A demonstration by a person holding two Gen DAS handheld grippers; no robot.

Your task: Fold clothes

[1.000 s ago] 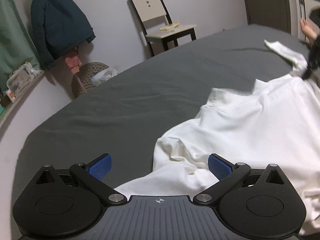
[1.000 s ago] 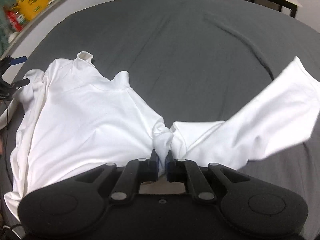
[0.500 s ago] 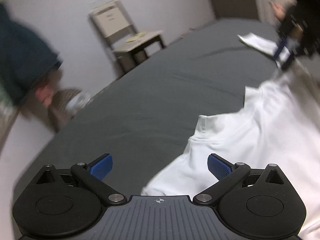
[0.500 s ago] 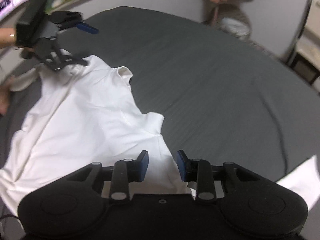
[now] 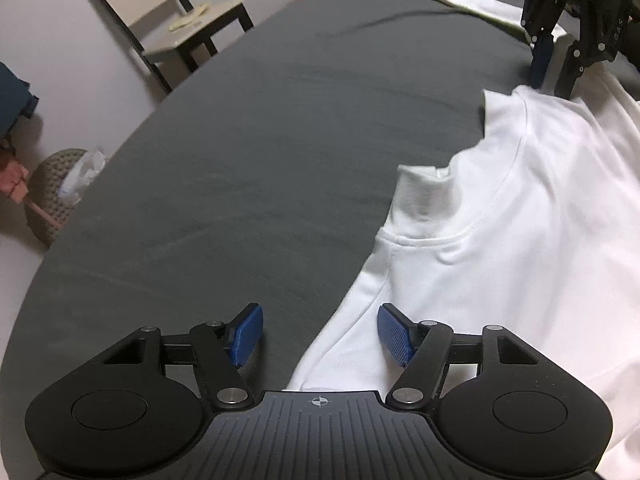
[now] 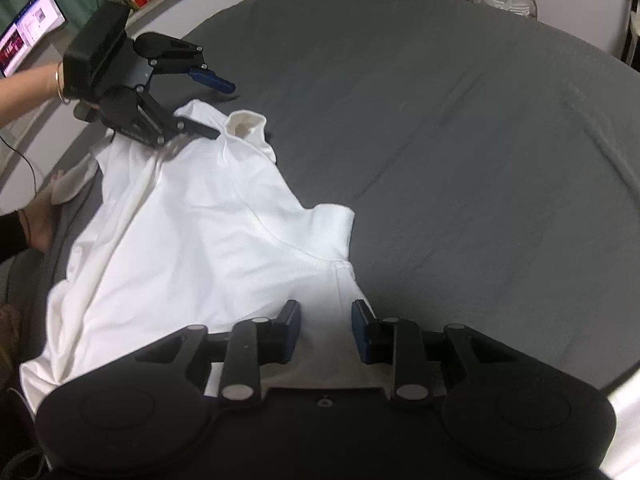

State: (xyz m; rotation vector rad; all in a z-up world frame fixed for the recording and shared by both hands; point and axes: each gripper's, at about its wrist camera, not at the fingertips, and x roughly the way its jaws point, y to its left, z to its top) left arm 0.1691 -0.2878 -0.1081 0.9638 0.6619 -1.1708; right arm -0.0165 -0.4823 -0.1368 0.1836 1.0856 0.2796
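- A white turtleneck top (image 5: 520, 240) is spread on a bed with a dark grey sheet (image 5: 260, 160). Its upright collar (image 5: 420, 196) points toward the bare middle of the bed, and its body runs back toward the person.
- The fabric is judged to be light, soft and limp. Ripples and loose folds are seen across the body, so it is expected to sag and bunch wherever it is not supported.
- No stiffness can be counted on. A single pinch would likely let the rest drape and twist, so two holds well apart are judged to be needed.
- The sheet looks matte, so the cloth may drag along it rather than slide freely.
- The left gripper (image 5: 318, 336) is held over the shoulder edge of the top. Its fingers (image 5: 394, 338) are spread but closing, with the hem edge lying between them and not yet pinched.
- The right gripper (image 6: 325, 330) is set over the opposite shoulder, just beside the collar seam. Its fingers (image 6: 290, 330) are narrowly apart and closing, with white cloth showing in the gap. No pinch can be confirmed.
- The shoulder seams on either side of the collar are judged the best places to take hold, since the doubled stitching there should resist slipping.
- A loose white sleeve (image 5: 472, 2) lies farther off on the bed and may trail when the top is lifted.
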